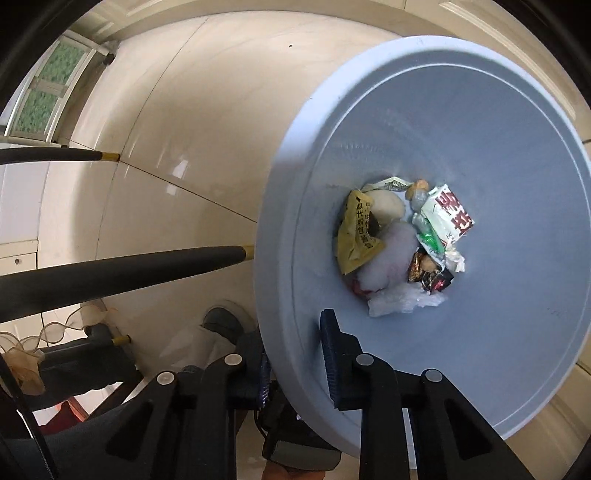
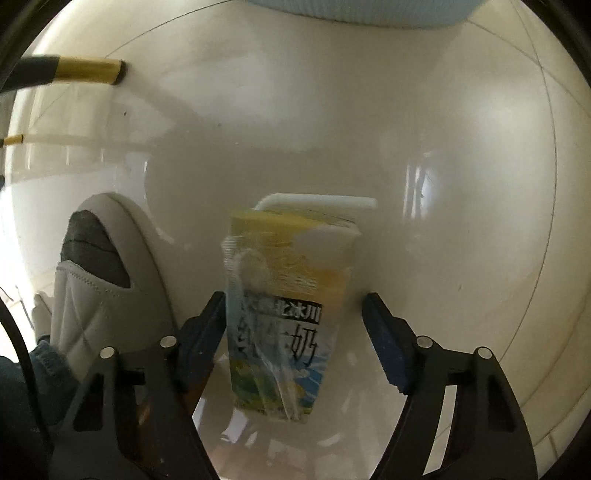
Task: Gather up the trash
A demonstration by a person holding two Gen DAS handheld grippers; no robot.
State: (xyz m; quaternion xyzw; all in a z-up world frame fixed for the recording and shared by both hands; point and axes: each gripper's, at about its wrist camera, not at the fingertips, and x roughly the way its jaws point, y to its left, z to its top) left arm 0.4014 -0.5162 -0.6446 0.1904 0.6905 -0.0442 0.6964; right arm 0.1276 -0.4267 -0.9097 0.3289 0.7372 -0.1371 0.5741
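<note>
The left gripper (image 1: 295, 354) pointed steeply down at the pale blue trash bin (image 1: 517, 258), its two dark fingers (image 1: 334, 354) standing one on each side of the bin's near rim (image 1: 280, 332), one outside the wall and one inside. The jaws were narrow and looked clamped on that rim, though the outer pad was partly hidden behind the bin wall. At the bottom of the bin lay a heap of rubbish: a yellow wrapper (image 1: 356, 236) with dark print, a white and red carton (image 1: 448, 216), crumpled clear plastic (image 1: 402, 301), and some small dark foil wrappers (image 1: 428, 271). The bin stood on a glossy cream tiled floor (image 1: 166, 147), with black furniture legs tipped in gold (image 1: 110, 157) beside it. In the right wrist view, the right gripper (image 2: 293, 321) also pointed down, over a milk carton (image 2: 284, 314) printed in yellow, white and blue that lay on the floor with a white straw (image 2: 317, 201) at its far end. The carton sat between the jaws; the left pad (image 2: 208, 325) was touching or very nearly touching its side, while the right pad (image 2: 380, 332) stood clearly apart from it, so the carton was not gripped. A person's foot in a grey sock and a white slipper (image 2: 103, 288) stood just to the left of the carton. The edge of the blue bin (image 2: 354, 14) showed at the top of that view, well apart from the carton.
</note>
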